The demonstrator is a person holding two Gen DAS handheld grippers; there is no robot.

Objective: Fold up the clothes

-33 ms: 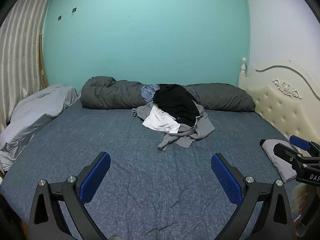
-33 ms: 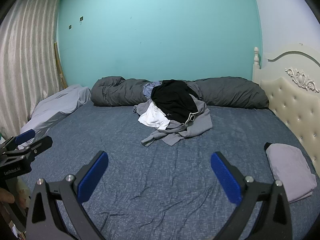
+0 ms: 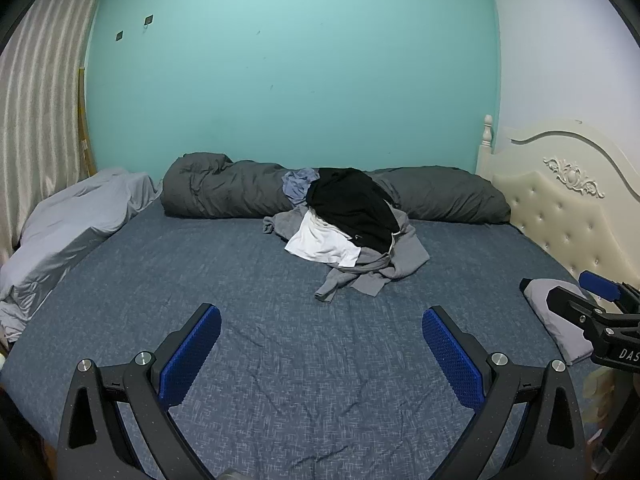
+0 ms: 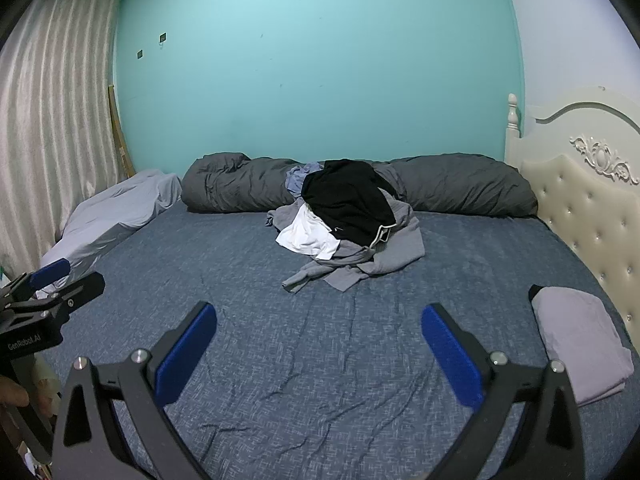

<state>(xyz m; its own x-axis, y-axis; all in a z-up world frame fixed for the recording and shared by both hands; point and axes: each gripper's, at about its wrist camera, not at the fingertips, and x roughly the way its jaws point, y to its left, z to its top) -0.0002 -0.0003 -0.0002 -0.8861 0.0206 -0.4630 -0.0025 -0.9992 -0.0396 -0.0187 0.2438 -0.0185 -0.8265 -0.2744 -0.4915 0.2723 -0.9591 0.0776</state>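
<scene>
A pile of unfolded clothes [image 3: 352, 232] lies at the far middle of the bed, with a black garment [image 3: 352, 208] on top, a white one [image 3: 320, 244] and grey ones [image 3: 376, 272] under it; it also shows in the right wrist view [image 4: 348, 224]. A folded light grey garment [image 4: 580, 344] lies at the bed's right edge, also seen in the left wrist view [image 3: 556, 320]. My left gripper [image 3: 320, 348] is open and empty above the near bed. My right gripper [image 4: 320, 344] is open and empty beside it.
The blue bedsheet [image 3: 280, 320] covers the bed. A rolled dark grey duvet [image 3: 224, 192] lies along the teal wall. A pale grey pillow [image 3: 68, 232] lies at left by the curtain. A cream tufted headboard [image 4: 592, 216] bounds the right side.
</scene>
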